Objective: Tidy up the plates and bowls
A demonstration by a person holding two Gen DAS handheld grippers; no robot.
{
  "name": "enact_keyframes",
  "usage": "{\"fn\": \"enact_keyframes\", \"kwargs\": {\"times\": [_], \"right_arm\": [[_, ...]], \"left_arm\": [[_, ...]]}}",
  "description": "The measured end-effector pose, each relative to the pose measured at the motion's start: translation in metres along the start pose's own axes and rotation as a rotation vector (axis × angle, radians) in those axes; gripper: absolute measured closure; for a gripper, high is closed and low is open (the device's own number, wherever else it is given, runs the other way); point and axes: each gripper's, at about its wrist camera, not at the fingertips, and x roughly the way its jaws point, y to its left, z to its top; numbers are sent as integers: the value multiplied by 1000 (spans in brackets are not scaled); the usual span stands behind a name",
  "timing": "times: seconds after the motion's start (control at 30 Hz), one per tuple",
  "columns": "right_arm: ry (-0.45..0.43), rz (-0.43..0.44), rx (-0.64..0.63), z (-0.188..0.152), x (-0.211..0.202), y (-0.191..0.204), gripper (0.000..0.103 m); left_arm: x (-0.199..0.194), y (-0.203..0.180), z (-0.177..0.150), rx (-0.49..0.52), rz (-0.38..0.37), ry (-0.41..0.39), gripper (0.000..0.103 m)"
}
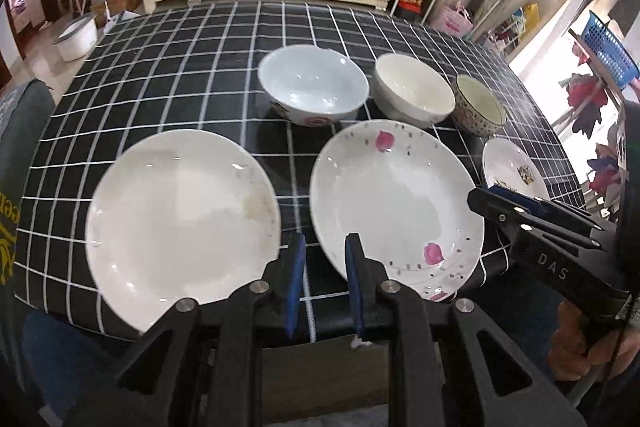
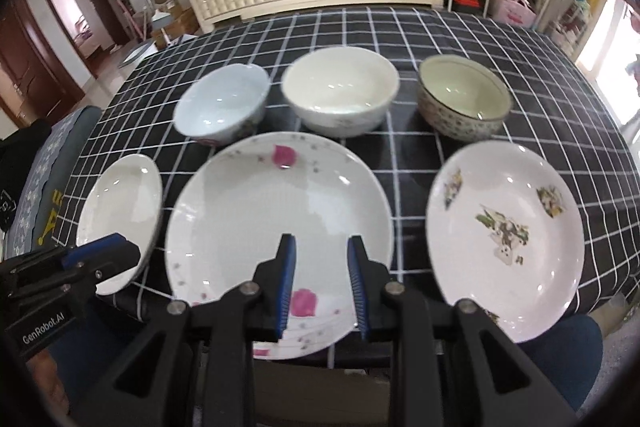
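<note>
Both grippers hover empty at the near edge of the table (image 1: 160,75). Left gripper (image 1: 320,279) has its blue pads set a narrow gap apart with nothing between them, over the strip of checked cloth just left of the rose plate (image 1: 394,203). Right gripper (image 2: 322,283) shows a slightly wider gap, also holding nothing, poised above the near part of that same plate.

Taking the rose plate as the landmark: it lies at the near middle of the table and seems to overhang the front edge a little. Just to its left sits the plain white plate (image 1: 180,223), with a gap of cloth between them. To its right, apart from it, lies the plate with bird and leaf prints (image 2: 504,247). Behind it stands a row of three bowls: the pale blue bowl (image 1: 312,89) behind and left, which seems to lean a little to one side; the cream bowl (image 1: 414,95) directly behind; and the speckled bowl (image 2: 464,103) behind and right, close beside the cream one.

Risks from here, as I judge them: the plates lie flat, so a pad must slip under a rim, and a shallow pinch on glazed ware could slide off. Pushing down on the overhanging edge of the rose plate could tip it off the table. With both grippers crowded at one plate, they could knock each other. Reaching past to the bowls could clip the near rims.
</note>
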Motion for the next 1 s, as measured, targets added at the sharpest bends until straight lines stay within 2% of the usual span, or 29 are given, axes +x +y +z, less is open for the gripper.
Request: {"fn": "enact_keyframes", "kwargs": {"times": [0.13, 0.2, 0.5, 1.0], "right_arm": [[11, -13, 19, 1, 8, -12, 73], [14, -18, 22, 2, 13, -15, 73], [21, -36, 30, 9, 30, -26, 72], [71, -26, 30, 14, 54, -35, 73]], "left_arm": [[18, -1, 3, -10, -60, 42, 85], [31, 1, 6, -24, -62, 67, 85], [60, 8, 16, -9, 11, 101, 85], [89, 0, 21, 25, 23, 137, 84]]}}
